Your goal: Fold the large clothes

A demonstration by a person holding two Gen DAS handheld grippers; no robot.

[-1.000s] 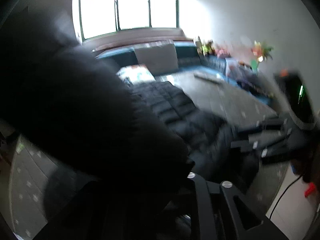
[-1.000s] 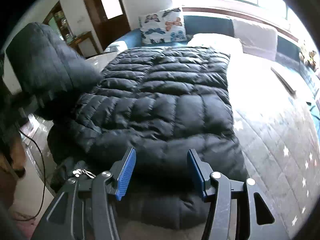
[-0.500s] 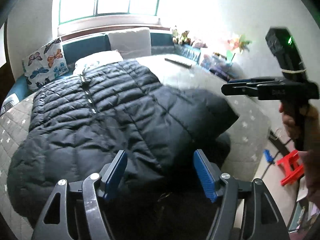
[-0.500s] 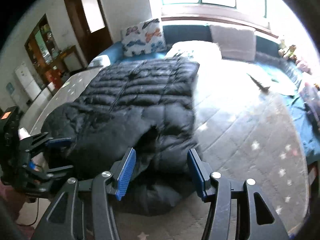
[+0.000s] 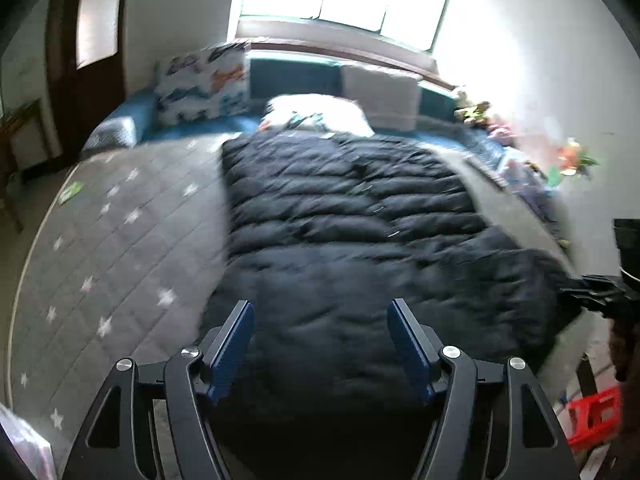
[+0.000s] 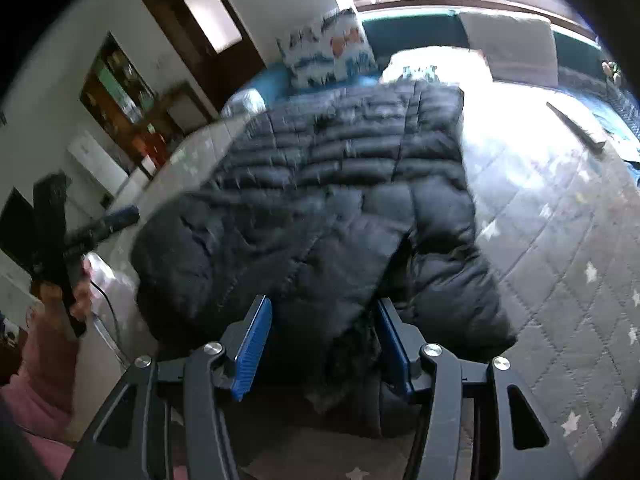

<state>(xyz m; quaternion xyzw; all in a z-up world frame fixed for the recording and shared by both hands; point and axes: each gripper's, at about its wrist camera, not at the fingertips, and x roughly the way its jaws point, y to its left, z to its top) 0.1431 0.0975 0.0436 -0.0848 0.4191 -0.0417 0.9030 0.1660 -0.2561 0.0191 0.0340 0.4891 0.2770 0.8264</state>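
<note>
A black quilted puffer jacket (image 5: 360,240) lies spread on the grey star-patterned bed cover (image 5: 120,240), one side folded over its middle. My left gripper (image 5: 319,308) hovers open above the jacket's near end with nothing between its blue pads. In the right wrist view the jacket (image 6: 320,200) fills the centre. My right gripper (image 6: 321,304) is low over the near edge, its jaws closing with the folded edge and fuzzy trim between them. A hand in a pink sleeve holds the left gripper (image 6: 116,216) at the far left. The right gripper (image 5: 592,292) shows at the left wrist view's right edge.
A butterfly pillow (image 5: 202,84), a white pillow (image 5: 316,114) and a grey cushion (image 5: 380,96) line the head of the bed. Toys (image 5: 568,160) sit along the right wall. A red stool (image 5: 592,416) stands on the floor. A wooden cabinet (image 6: 120,92) stands at the left.
My left gripper let go of the black jacket part it held up, opened, and swung left along the bed's near edge. My right gripper came closer to the jacket's edge and its jaws narrowed.
</note>
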